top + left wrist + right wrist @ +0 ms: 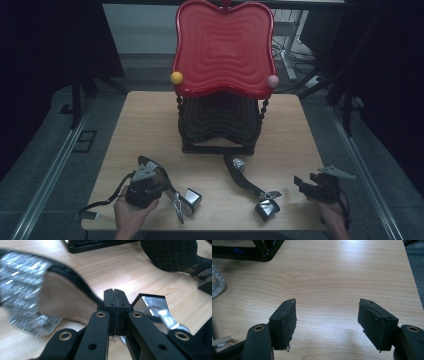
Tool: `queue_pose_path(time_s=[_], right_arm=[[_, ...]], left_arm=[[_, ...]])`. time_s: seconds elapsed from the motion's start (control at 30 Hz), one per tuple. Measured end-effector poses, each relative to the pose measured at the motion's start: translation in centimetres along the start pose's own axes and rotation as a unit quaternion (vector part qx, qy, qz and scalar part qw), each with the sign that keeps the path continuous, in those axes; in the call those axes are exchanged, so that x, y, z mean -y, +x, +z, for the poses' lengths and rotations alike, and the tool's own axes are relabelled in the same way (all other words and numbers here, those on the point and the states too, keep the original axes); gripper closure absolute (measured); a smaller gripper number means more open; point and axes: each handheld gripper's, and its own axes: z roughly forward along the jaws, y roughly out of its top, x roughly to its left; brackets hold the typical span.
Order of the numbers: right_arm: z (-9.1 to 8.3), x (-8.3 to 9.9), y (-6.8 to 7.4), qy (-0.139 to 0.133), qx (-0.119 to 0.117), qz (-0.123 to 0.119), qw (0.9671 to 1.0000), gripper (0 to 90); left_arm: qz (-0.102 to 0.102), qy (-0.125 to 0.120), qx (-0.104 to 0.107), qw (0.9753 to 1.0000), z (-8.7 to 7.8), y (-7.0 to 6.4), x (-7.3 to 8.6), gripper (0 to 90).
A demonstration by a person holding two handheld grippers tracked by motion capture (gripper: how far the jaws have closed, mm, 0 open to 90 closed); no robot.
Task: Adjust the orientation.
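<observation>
Shoe one [182,199], a black high heel with a silvery block heel and glittery strap, is lying at the near left of the table [150,125], and the left gripper [165,186] is pinching it: in the left gripper view its jaws are pressing together with only a thin edge of the shoe [62,302] between them. Such a slim hold is looking risky to me; the heavy heel could be swinging the shoe round and slipping it free once it is lifted. The right gripper [303,183] is hovering over bare wood at the near right with its jaws spread wide, holding nothing. Between the two, the second shoe [250,185] is lying on its side near the middle, stretching toward the black lower tier [220,125] of the rack, with the red upper tray [223,50] overhanging it, so any carry toward the far side is likely having to clear that overhang and the other shoe.
</observation>
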Motion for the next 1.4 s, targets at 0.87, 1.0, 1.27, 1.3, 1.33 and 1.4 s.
queue_pose_path(time_s=[0.87, 1.0, 1.27, 1.3, 1.33, 1.4], right_arm=[[-0.1, -0.1, -0.5, 0.002, 0.012, 0.008, 0.9999, 31.7], [-0.4, 0.0, -0.7, -0.002, 0.014, 0.014, 0.9998, 31.8], [0.0, 0.0, -0.5, 0.006, 0.012, 0.012, 0.9998, 31.7], [0.0, 0.0, -0.5, 0.006, 0.011, 0.008, 0.9999, 31.7], [0.0, 0.0, -0.5, 0.006, 0.011, 0.008, 0.9999, 31.7], [0.1, 0.0, -0.5, 0.012, 0.013, 0.005, 0.9998, 31.7]], left_arm=[[0.001, 0.038, 0.022, 0.9990, 4.5, 0.7, -2.0, 90.0], [-0.014, 0.043, 0.032, 0.9985, 5.9, 1.2, -3.1, 90.0], [0.013, 0.034, 0.036, 0.9987, 4.3, -0.9, -6.5, 90.0], [0.015, 0.035, 0.041, 0.9984, 4.6, -1.6, -7.2, 90.0], [0.015, 0.035, 0.041, 0.9984, 4.6, -1.6, -7.2, 90.0], [0.018, 0.040, 0.046, 0.9980, 5.2, -2.3, -7.8, 90.0]])
